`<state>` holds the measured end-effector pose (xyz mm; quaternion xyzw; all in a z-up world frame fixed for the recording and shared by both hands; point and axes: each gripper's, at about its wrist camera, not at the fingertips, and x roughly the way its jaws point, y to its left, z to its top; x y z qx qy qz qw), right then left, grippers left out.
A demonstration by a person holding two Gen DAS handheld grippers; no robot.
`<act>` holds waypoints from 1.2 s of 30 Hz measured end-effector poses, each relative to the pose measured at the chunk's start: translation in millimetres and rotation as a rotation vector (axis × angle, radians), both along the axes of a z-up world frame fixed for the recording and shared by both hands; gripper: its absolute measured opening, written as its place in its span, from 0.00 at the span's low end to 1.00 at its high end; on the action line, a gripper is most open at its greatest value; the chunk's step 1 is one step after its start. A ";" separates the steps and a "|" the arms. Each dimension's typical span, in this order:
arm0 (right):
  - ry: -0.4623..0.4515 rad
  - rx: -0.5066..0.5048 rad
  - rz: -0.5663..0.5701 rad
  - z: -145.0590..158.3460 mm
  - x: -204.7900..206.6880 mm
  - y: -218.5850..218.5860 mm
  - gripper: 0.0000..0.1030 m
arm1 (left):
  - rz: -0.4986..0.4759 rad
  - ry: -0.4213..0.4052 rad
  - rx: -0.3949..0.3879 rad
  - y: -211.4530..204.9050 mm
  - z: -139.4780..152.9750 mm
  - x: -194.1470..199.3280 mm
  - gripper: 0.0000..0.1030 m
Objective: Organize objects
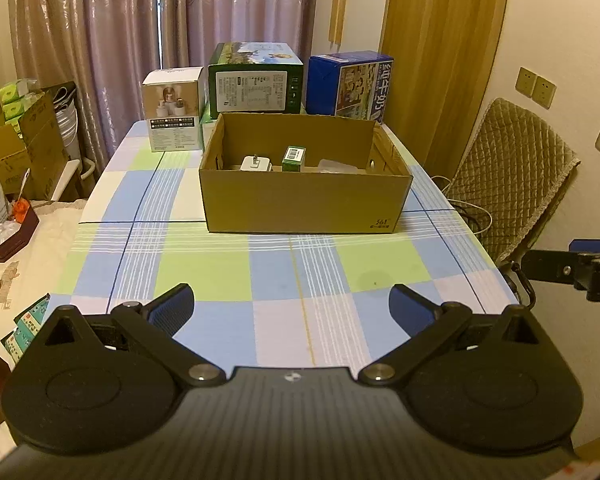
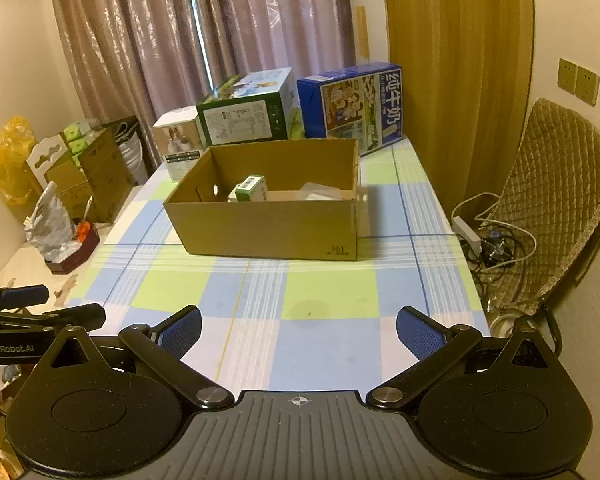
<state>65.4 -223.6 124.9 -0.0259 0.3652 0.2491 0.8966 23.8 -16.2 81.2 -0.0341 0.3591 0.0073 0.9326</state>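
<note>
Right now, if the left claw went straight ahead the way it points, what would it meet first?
Probably the near wall of the open brown cardboard box. The left claw is open, with only bare checked tablecloth before it. Its height is unclear, so it might pass over the rim.

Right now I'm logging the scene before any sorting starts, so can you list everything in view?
Cardboard box: one, brown, open, mid-table.
Charger: one, white, inside the cardboard box, left.
Small carton: one, green, inside it, centre.
Clear wrapper: one, inside it, right.
Product box: one, white, far left of table.
Green box: one, behind the cardboard box.
Milk carton: one, blue, far right.
Tablecloth: one, blue-green check.
Chair: one, tan quilted cover, right of table.
Left gripper: open, empty.
Right gripper: open, empty.
</note>
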 end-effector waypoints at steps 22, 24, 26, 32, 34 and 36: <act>-0.002 -0.015 0.002 -8.5 -3.8 1.3 0.98 | -0.022 -0.027 -0.013 -11.2 7.7 -3.8 0.99; -0.002 -0.012 0.003 -8.8 -3.8 1.9 0.98 | -0.021 -0.027 -0.013 -11.4 7.4 -3.7 0.99; -0.004 -0.013 0.003 -9.0 -4.8 2.5 0.98 | -0.021 -0.025 -0.012 -11.3 7.3 -3.5 0.99; -0.005 -0.017 0.004 -9.2 -3.9 3.4 0.98 | -0.022 -0.027 -0.013 -11.1 6.5 -4.4 0.99; -0.005 -0.016 0.004 -9.3 -4.2 3.5 0.98 | -0.022 -0.026 -0.013 -10.9 6.4 -4.5 0.99; -0.005 -0.017 0.005 -9.3 -4.0 3.6 0.98 | -0.021 -0.027 -0.013 -10.8 6.5 -4.3 0.99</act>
